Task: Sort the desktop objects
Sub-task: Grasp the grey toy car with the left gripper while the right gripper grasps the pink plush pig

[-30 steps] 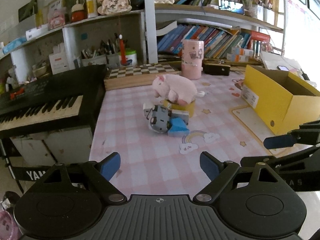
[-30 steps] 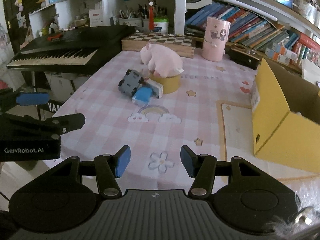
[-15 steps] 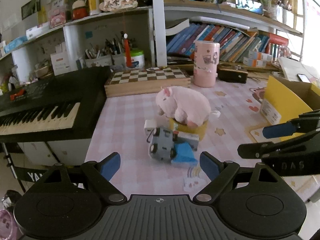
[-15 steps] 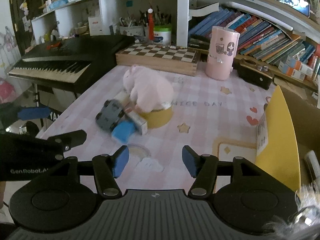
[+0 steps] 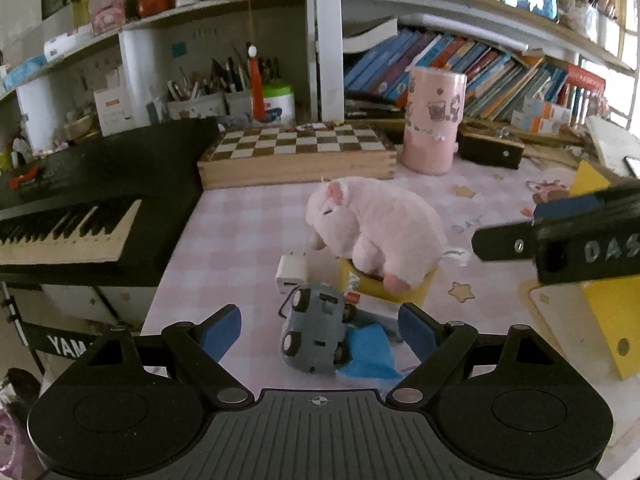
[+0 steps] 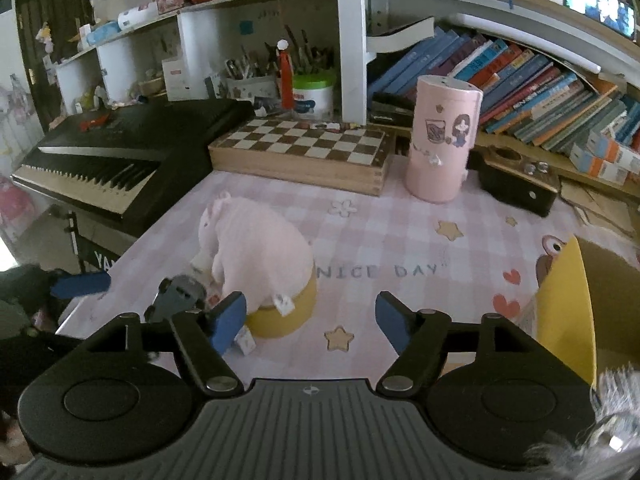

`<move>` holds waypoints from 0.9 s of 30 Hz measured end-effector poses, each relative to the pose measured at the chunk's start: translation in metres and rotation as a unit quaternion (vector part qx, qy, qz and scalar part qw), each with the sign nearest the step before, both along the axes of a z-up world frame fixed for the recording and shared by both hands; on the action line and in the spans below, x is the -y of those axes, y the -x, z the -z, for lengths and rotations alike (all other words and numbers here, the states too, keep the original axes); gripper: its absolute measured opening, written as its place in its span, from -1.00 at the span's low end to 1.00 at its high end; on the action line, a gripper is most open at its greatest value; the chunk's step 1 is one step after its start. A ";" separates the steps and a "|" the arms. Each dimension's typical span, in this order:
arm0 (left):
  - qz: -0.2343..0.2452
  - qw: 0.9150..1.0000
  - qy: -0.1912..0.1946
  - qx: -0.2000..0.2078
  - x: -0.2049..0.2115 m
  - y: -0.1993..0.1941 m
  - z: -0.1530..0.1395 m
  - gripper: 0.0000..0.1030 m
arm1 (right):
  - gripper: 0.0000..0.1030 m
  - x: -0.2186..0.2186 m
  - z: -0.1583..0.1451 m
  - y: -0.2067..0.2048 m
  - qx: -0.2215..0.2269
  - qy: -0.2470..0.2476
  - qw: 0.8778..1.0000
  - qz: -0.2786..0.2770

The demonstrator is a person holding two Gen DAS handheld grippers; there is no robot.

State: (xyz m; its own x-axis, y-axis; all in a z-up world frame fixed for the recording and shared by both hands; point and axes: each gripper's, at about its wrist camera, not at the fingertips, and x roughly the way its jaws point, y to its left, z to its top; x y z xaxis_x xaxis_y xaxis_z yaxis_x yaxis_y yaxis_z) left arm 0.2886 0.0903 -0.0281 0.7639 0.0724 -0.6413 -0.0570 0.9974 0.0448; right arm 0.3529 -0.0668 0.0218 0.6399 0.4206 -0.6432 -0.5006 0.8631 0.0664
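Your left gripper (image 5: 320, 330) hangs with fingers released over the pink-checked desk (image 5: 240, 232), toy car (image 5: 316, 332) just ahead, plush pig (image 5: 376, 228) behind it atop the yellow tape roll (image 5: 416, 294). Your right gripper (image 6: 310, 322), fingers also released, faces the pig (image 6: 256, 240), keyboard (image 6: 120, 160) left, bookshelf (image 6: 520, 72) behind.

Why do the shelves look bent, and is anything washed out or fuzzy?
Left wrist view: the fisheye lens bows the bookshelf; daylight at the right edge blows out to white; the right gripper crossing the frame is slightly smeared. Right wrist view: same curving of the shelves; the left gripper at the left edge is blurred; the plush pig is soft.
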 end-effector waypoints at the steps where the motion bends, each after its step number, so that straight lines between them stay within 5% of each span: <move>1: -0.003 1.000 -0.002 -0.005 0.000 -0.004 0.003 0.69 | 0.43 -0.001 0.000 -0.003 0.001 -0.001 1.000 -0.004; 6: -0.026 0.999 0.004 -0.026 -0.009 -0.020 0.013 0.61 | 0.51 -0.014 0.003 -0.016 0.000 0.000 0.999 -0.034; 16: -0.012 0.998 0.020 -0.066 -0.010 -0.042 0.031 0.01 | 0.52 -0.052 0.020 -0.050 -0.012 0.029 0.995 -0.092; 27: -0.039 0.997 0.038 -0.050 -0.020 -0.024 0.019 -0.16 | 0.59 -0.084 0.041 -0.074 -0.024 0.065 0.988 -0.140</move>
